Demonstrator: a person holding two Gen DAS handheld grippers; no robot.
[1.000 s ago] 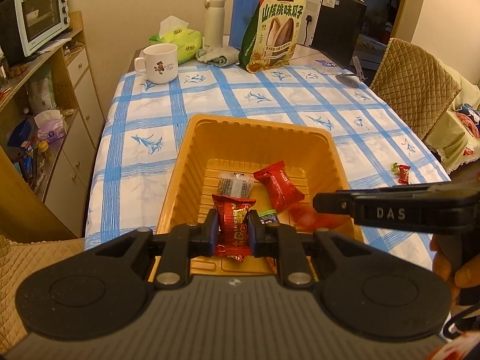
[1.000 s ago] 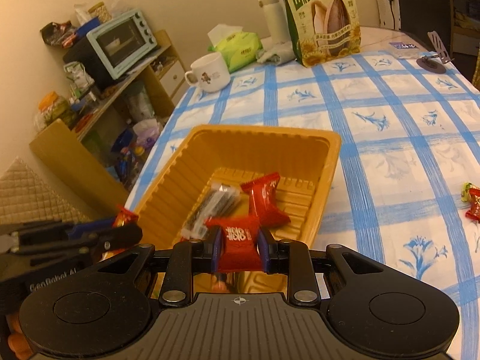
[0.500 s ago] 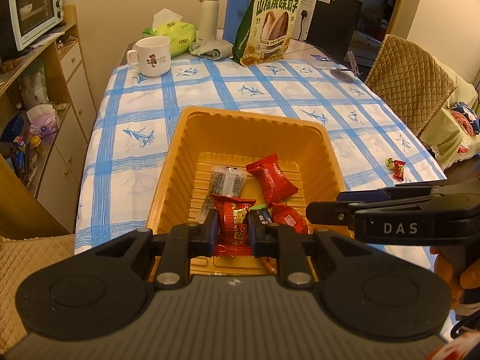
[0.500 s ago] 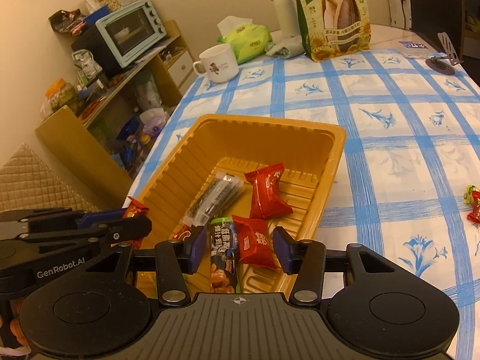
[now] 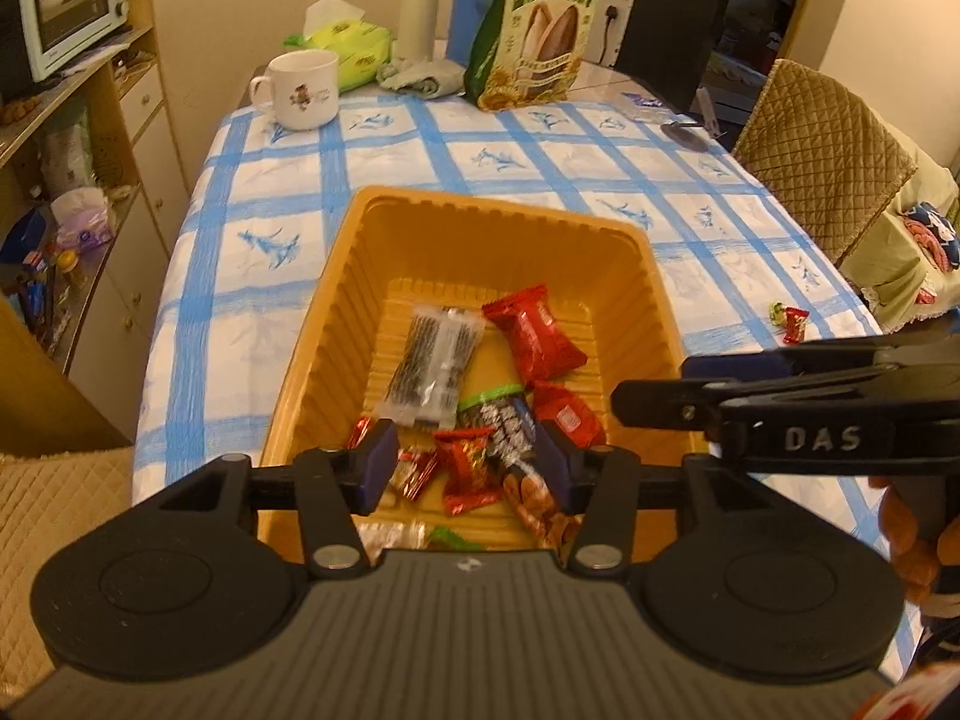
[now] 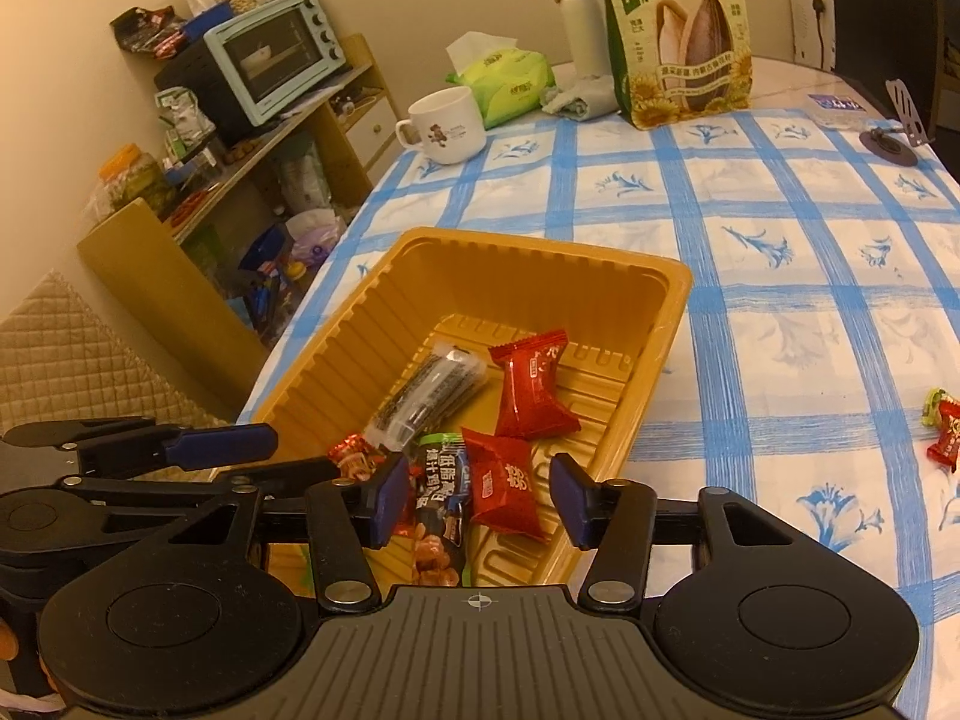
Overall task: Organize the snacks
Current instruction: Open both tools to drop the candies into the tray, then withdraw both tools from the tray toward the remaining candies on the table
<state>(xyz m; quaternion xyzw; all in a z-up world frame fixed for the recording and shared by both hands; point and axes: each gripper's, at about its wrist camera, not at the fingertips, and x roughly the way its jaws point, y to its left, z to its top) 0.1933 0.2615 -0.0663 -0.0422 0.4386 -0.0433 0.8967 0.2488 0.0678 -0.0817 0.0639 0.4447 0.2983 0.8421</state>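
An orange plastic tray [image 5: 498, 204] [image 6: 540, 243] sits on the blue-checked tablecloth and holds several wrapped snacks. My left gripper [image 5: 465, 468] hangs over its near end with jaws opening; a small red candy [image 5: 471, 468] lies in the tray below them, free of the pads. My right gripper [image 6: 480, 498] is also opening above a red packet [image 6: 501, 483] and a dark snack bar [image 6: 441, 480], touching neither. Each gripper shows side-on in the other's view: the right gripper [image 5: 651, 387], the left gripper [image 6: 303, 455]. One loose red candy [image 5: 792, 321] [image 6: 945, 432] lies on the cloth right of the tray.
At the far end of the table stand a white mug [image 5: 300, 90], a tissue pack [image 5: 354, 54], a white flask [image 5: 417, 6] and a big sunflower-seed bag [image 5: 540, 36]. A quilted chair [image 5: 822, 150] stands to the right. A shelf with a toaster oven [image 6: 270, 54] lines the left.
Both grippers went from shut on red candies to open. The candies dropped into the near end of the tray. Neither hand shifted much.
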